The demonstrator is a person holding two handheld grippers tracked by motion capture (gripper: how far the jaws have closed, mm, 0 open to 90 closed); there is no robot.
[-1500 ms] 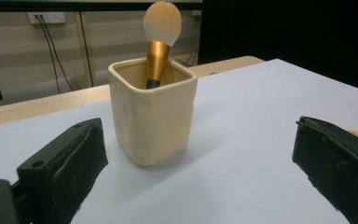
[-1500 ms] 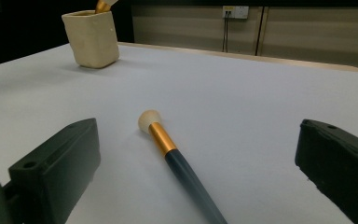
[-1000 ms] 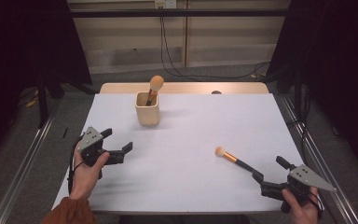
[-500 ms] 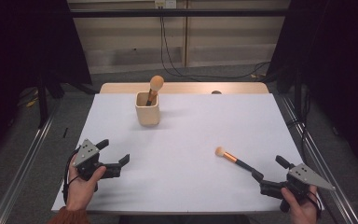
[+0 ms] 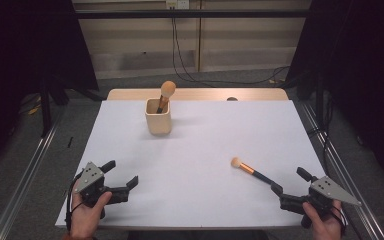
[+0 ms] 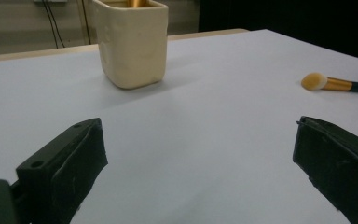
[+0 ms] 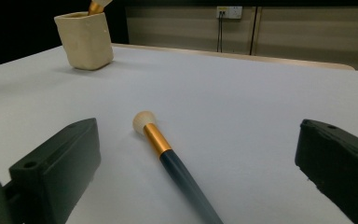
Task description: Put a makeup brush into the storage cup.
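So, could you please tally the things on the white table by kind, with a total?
Makeup brushes: 2, one lying dark-handled, gold-ferruled brush and one standing brush in the holder
Cream square ceramic holders: 1
Total: 3

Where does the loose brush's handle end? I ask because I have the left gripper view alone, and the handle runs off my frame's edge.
Observer: The loose brush points its dark handle at the right gripper. The handle runs in between that gripper's open fingers and touches neither.
Operator: And the cup? My frame cuts off its top.
Observer: One brush stands in it, and its round tan head leans out above the rim.
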